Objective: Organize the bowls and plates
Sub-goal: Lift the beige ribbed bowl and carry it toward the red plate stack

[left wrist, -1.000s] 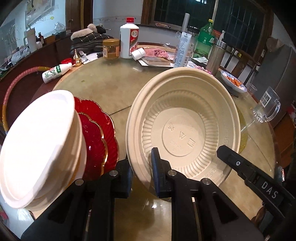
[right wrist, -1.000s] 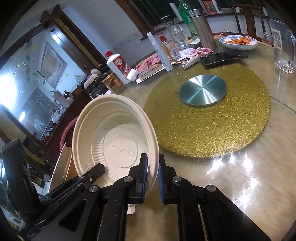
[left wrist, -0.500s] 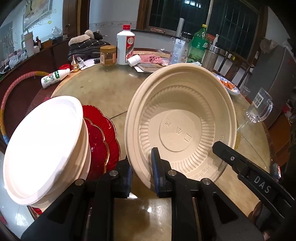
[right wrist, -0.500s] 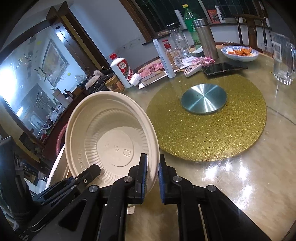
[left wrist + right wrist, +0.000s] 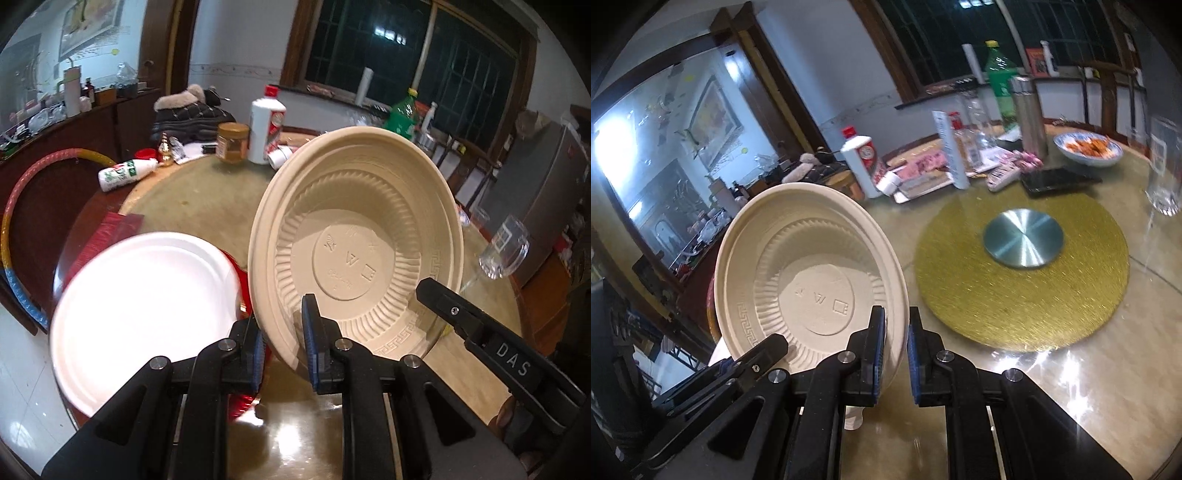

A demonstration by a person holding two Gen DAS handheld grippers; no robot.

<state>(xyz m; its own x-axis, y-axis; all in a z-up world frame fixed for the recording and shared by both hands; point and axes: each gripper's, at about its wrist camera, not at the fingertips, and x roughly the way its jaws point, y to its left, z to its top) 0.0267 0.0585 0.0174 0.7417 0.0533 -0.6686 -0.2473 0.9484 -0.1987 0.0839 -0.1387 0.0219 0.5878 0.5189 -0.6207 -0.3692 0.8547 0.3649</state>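
Beside you: white plate [image 5: 140,317] over red plates [image 5: 242,280]; gold mat [image 5: 1021,273] on tabletop [image 5: 1071,387].
Bowl [image 5: 354,243]: tilted, rim between your fingers.
Left gripper [image 5: 283,339]: fingers clamped on rim.
Right gripper [image 5: 897,349]: fingers clamped on opposite rim.

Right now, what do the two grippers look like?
Both are black plastic. The left gripper and right gripper each have blue ribbed pads and silver round screws. White letters, DAS, mark the right gripper's finger in the left view.
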